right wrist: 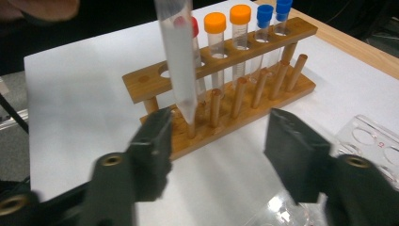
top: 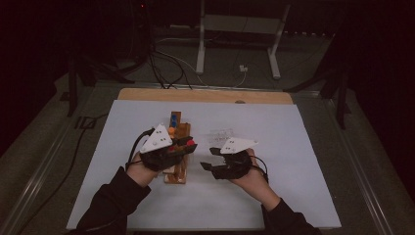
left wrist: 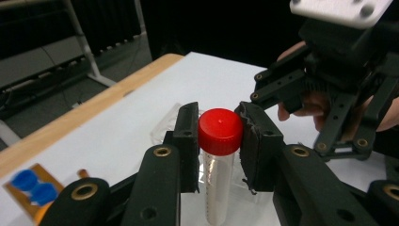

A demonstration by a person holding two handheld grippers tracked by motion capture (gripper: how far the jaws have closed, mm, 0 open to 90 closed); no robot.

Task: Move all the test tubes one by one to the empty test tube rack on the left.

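Above the wooden rack (right wrist: 221, 94) | left gripper (left wrist: 219, 141) squeezes red-capped tube (left wrist: 219, 160) | right gripper (right wrist: 214, 155) jaws apart, holding nothing | tube may bump rack and slip.

- A white sheet (top: 274, 147) is covering the table (top: 205, 94), leaving a wooden strip showing along the far edge.
- Grey floor (top: 44, 156) is surrounding it, with cables (top: 166, 68) trailing beyond the far edge.
- A white metal stand (top: 240, 29) is standing behind.
- Dim light is leaving the room's back dark.
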